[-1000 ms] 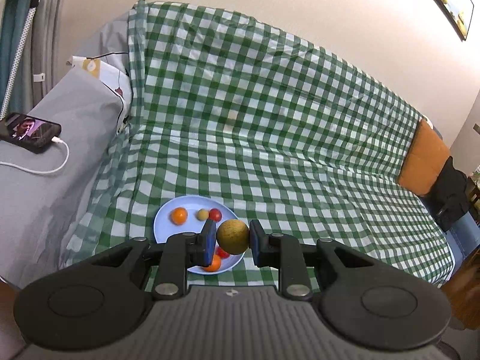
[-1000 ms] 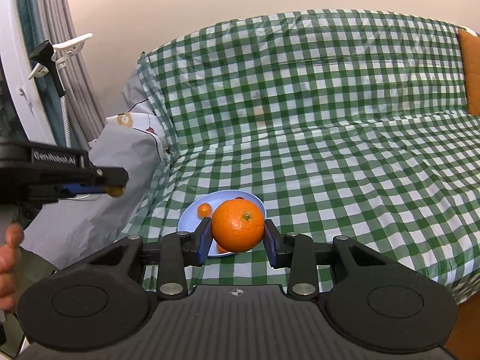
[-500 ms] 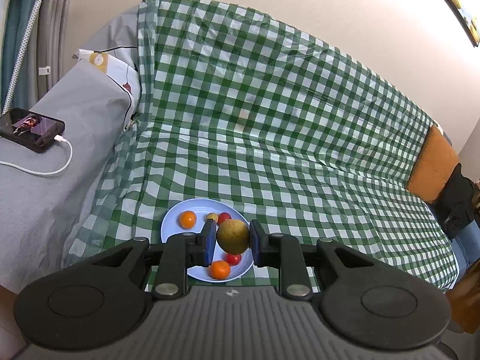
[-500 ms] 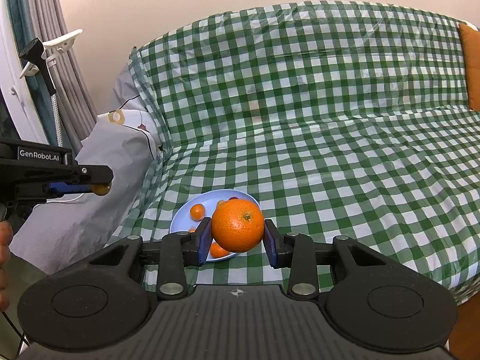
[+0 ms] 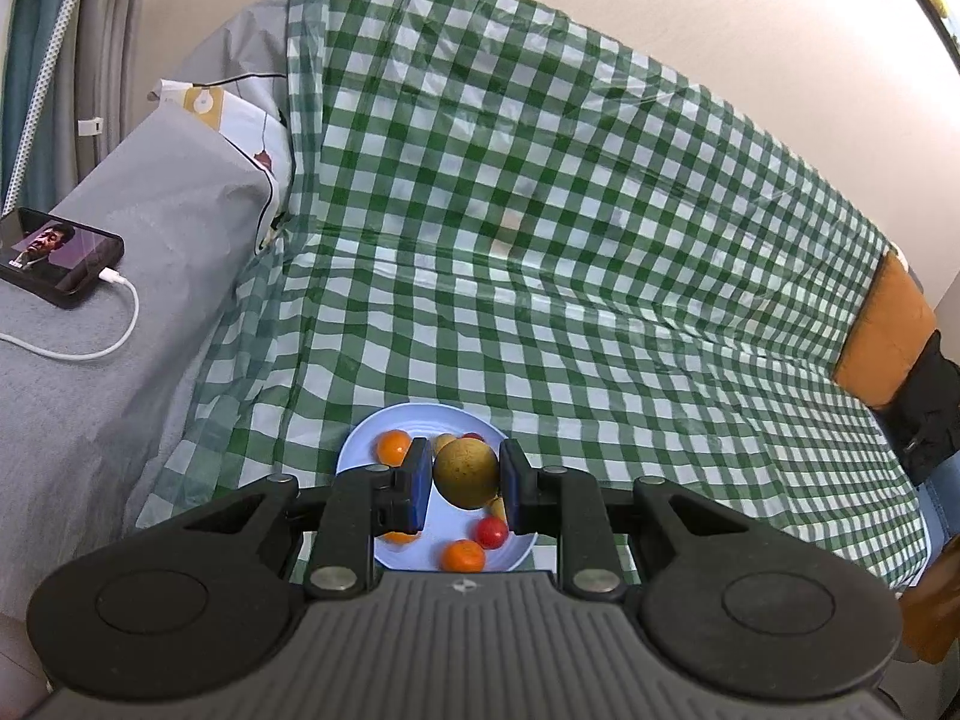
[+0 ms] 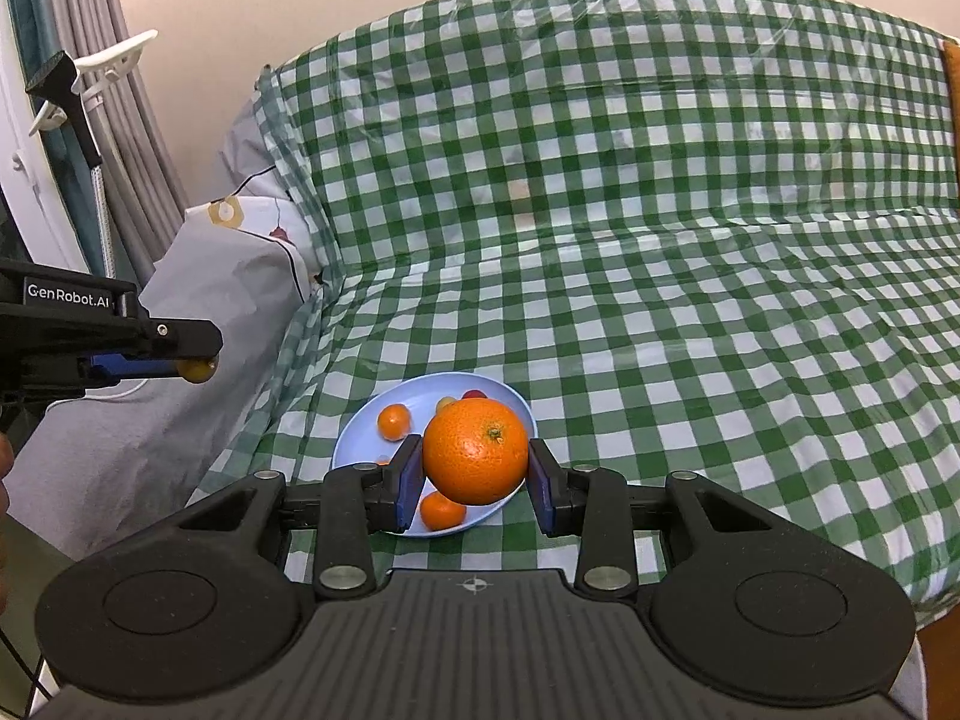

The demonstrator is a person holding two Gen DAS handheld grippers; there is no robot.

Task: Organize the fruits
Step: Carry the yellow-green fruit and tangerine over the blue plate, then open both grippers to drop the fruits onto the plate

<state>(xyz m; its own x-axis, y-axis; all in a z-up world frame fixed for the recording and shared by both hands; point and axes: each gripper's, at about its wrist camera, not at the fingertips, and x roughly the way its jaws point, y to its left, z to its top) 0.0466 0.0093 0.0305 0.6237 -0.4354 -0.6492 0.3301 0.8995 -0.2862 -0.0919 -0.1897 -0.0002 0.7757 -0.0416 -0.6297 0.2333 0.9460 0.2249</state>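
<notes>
A light blue plate [image 5: 360, 450] lies on the green checked cloth near the front edge, holding several small oranges and red tomatoes. My left gripper [image 5: 465, 483] is shut on a yellow-brown round fruit [image 5: 467, 474] and holds it above the plate. My right gripper [image 6: 474, 468] is shut on a large orange [image 6: 476, 451], held above the near right part of the plate [image 6: 360, 429]. The left gripper also shows at the left edge of the right wrist view [image 6: 198, 369], with the yellow fruit at its tip.
The checked cloth [image 5: 570, 276] covers a sofa seat and back. A grey armrest [image 5: 90, 330] at the left carries a phone [image 5: 57, 264] on a white cable. An orange cushion [image 5: 888, 336] and dark bag sit at the far right.
Both grippers have moved forward and over the plate, each still holding its fruit. The plate now lies under the fingertips in both views.
</notes>
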